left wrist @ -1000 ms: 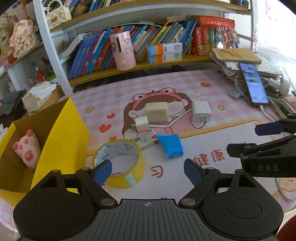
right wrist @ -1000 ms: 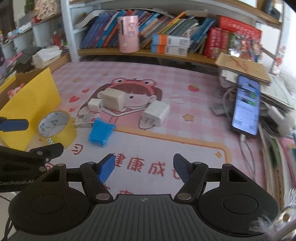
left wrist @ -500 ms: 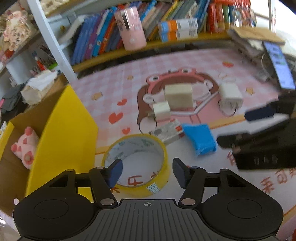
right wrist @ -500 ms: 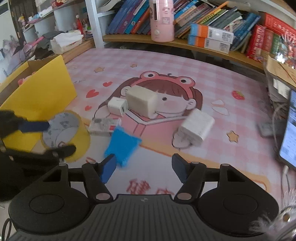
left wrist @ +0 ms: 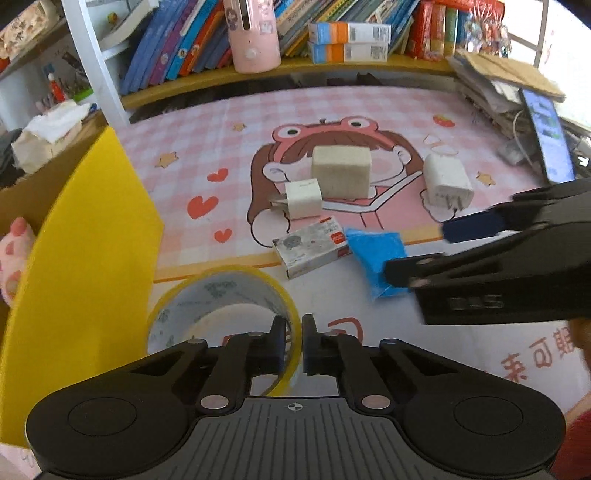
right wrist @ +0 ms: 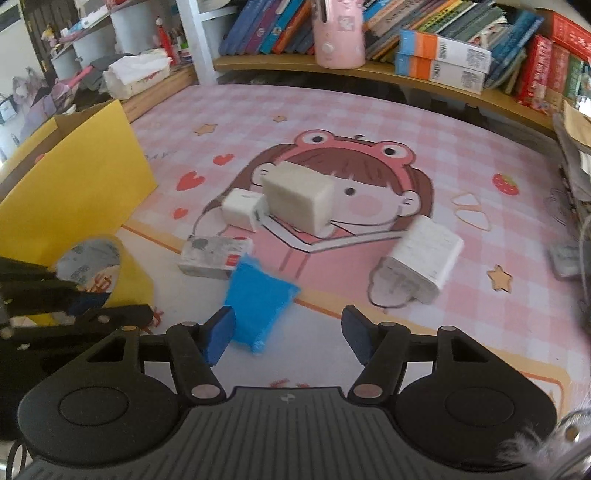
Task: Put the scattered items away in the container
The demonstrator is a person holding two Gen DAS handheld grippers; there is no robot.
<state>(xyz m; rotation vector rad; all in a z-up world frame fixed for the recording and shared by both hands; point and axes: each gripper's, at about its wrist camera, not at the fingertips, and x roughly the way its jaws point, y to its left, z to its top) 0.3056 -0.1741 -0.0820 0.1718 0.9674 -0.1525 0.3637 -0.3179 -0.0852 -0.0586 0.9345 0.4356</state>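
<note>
My left gripper (left wrist: 293, 341) is shut on the near rim of the yellow tape roll (left wrist: 207, 306), which also shows in the right wrist view (right wrist: 99, 273). The yellow cardboard box (left wrist: 85, 266) stands just left of it, with a pink plush toy (left wrist: 14, 254) inside. My right gripper (right wrist: 286, 332) is open just above a blue packet (right wrist: 258, 299), empty. On the mat lie a small grey box (right wrist: 214, 256), a small white charger (right wrist: 242, 208), a beige block (right wrist: 299, 199) and a larger white charger (right wrist: 421, 262).
A bookshelf (left wrist: 332, 33) with a pink cup (left wrist: 253, 37) runs along the back. A phone (left wrist: 546, 136) and a stack of papers (left wrist: 502, 81) lie at the right. A tissue pack (right wrist: 136, 74) sits at the far left.
My left gripper moved down onto the tape roll and shut on its rim. My right gripper moved forward and left toward the blue packet, still open.
</note>
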